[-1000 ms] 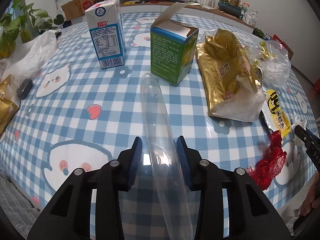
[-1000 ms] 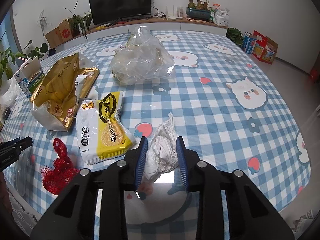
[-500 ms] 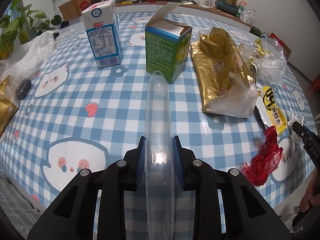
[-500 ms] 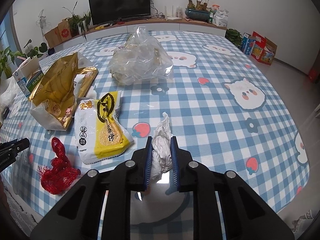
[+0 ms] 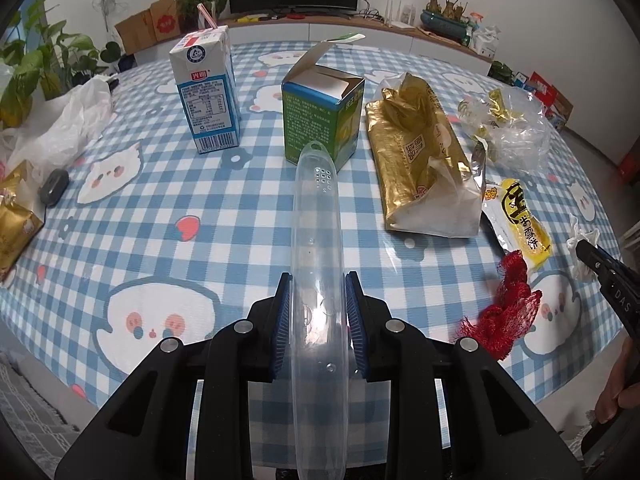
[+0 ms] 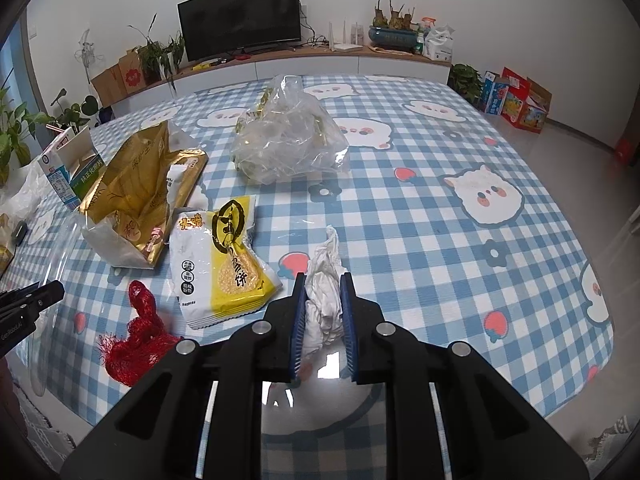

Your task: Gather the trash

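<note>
The left gripper [image 5: 318,320] is clamped on a clear plastic case [image 5: 316,240], held low centre in the left wrist view, blue ribbed pads pressed on both flanks; the jaws have just been closing onto it. The case is a long, rounded, smooth-walled shell with small vent holes and a loop at its far tip. Slip or rotation is judged the main risk: the wall is slick and curved, the grip sits near one end, and the long free end could lever downward or knock the green carton [image 5: 320,116] just beyond its tip. The right gripper [image 6: 323,312] is closed on a crumpled white tissue [image 6: 324,280], low centre in the right wrist view, the jaws having just been closing around it. The tissue is soft and wrinkled with a loose twisted tail; it is judged that only a fold may be pinched, so it could tear or pull out when lifted. Nearby on the checked tablecloth [image 6: 440,240] a red mesh net [image 6: 134,336] and a yellow-and-white snack packet [image 6: 224,264] are seen at lower left. Farther back lie a crinkled gold foil bag [image 6: 136,192] and a clear crumpled plastic bag [image 6: 288,136]; a milk carton [image 5: 208,92] with a straw is noted at upper left in the left wrist view. No bin is visible.
</note>
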Motion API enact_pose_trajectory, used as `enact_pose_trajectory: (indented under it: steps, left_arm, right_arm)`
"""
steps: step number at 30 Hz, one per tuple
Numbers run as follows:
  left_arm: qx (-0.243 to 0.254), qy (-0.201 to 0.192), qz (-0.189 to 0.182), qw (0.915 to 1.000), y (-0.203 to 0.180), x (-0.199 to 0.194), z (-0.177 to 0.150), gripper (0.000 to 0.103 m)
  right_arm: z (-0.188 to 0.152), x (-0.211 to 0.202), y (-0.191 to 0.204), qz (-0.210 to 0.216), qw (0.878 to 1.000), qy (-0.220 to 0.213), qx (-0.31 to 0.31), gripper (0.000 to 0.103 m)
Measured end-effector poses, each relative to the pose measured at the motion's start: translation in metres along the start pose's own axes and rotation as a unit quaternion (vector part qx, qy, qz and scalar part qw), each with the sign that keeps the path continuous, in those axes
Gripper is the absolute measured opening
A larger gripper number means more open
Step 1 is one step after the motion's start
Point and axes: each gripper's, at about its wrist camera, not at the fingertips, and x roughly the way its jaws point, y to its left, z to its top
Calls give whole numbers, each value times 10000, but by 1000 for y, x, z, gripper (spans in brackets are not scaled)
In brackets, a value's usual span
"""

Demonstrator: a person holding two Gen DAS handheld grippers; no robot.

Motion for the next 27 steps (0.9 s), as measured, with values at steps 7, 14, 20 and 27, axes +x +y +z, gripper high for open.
enact_pose_trajectory:
  steps: [7,14,20,27]
  left_arm:
    - [19,-67,-66,10000,-3,-11,-7,26]
    - [28,-164,-151,9997,-3,-24,-18,26]
    - [54,-273,-276,9992,-9,-38,-28,26]
    - [72,-327,-362,9988,-16,-52,-38,26]
  right_arm:
    - [-7,-14,3,3,10000,-54,15,16]
    - [-16,-24,3,11,10000,-52,-2,16]
    - [-22,-38,3,17,9999,-110,1,16]
    - [-29,-54,5,48,9999,-164,21,15]
